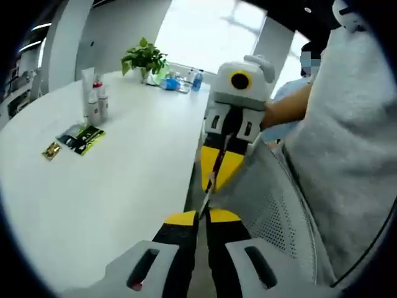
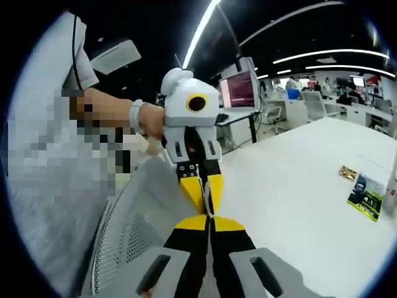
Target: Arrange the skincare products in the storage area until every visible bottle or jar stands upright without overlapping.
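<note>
We hold both grippers tip to tip over the edge of the counter, above the mesh back of a grey chair. In the left gripper view our left gripper shows its yellow-tipped jaws pressed together with nothing between them, and the right gripper faces it, a hand behind it. In the right gripper view the right gripper's own jaws rise closed and empty too, meeting the left gripper at their tips.

The skincare products stand well away from us, at the far left of the white counter: a small cluster of upright tubes and bottles, close together, one with a red cap; we cannot tell whether they touch. Just nearer lie flat sachets, dark green and black, with a small gold packet beside them. The sachets also appear at the right edge of the right gripper view.

Farther along the counter sit a potted plant and some blue bottles near a bright window. The room is an open office with ceiling light strips, a monitor and desks.
</note>
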Available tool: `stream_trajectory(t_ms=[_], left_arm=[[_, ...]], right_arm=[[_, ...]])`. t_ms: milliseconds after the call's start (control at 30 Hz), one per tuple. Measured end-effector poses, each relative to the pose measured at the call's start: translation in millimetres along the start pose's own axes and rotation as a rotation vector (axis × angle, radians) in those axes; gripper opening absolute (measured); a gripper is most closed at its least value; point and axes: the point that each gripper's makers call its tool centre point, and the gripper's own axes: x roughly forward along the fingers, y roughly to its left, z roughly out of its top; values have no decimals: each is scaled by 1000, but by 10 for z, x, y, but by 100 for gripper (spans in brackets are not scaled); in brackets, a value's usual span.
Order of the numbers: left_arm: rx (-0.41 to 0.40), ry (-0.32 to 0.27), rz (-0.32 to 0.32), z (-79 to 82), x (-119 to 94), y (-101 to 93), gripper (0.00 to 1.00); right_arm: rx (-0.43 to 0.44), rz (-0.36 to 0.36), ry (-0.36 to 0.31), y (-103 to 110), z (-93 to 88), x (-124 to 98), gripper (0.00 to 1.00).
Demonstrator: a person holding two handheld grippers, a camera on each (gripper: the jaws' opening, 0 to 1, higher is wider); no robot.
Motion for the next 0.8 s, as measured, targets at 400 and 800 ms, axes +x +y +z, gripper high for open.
stream_trajectory(t_ms=[400,800], left_arm=[[-287,-275,0,260,-157,59,0],[-512,-586,-50,592,-256,17,0]], right_arm=[[148,-37,-126,-175,191,-102,21],[271,-14,-214,-241,312,-187,25]])
